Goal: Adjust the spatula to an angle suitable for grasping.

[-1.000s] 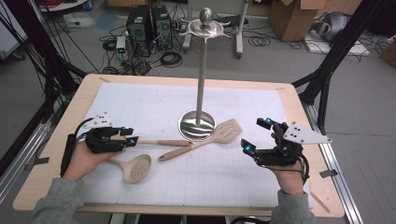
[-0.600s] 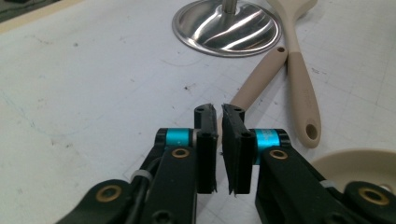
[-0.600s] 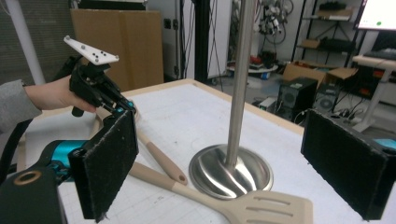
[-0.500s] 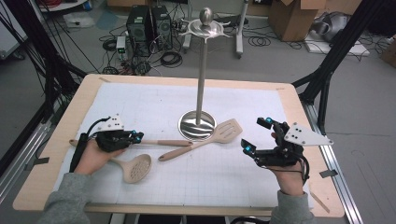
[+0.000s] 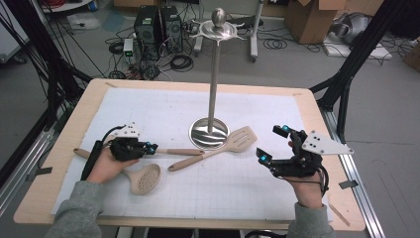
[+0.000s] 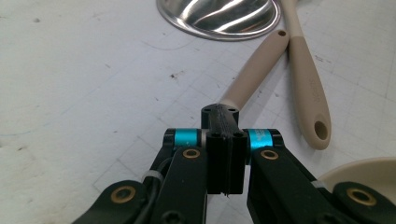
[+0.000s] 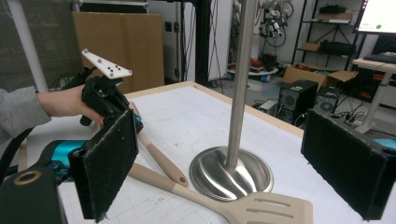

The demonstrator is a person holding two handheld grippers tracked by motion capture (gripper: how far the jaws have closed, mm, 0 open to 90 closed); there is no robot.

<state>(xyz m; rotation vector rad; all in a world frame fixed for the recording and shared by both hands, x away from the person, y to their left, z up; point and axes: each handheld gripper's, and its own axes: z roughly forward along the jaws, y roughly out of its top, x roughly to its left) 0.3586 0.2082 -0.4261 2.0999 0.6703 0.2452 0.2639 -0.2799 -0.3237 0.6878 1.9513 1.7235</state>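
Gripping a spoon handle [image 6: 254, 72], left gripper [image 6: 226, 140] fingers closed, slotted spatula [image 5: 218, 149] alongside.

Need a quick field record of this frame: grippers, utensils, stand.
left gripper: shut on the beige straight-handled utensil, which lies on the mat
right gripper: open, holding nothing, right of the stand
beige slotted spatula: flat on the mat, head beside the stand's base
beige perforated spoon: flat, near the left hand
steel utensil stand: upright, hooks bare

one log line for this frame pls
left gripper: shut on beige wooden utensil handle | right gripper: open, empty, beside beige slotted spatula | steel utensil stand: upright, nothing hung
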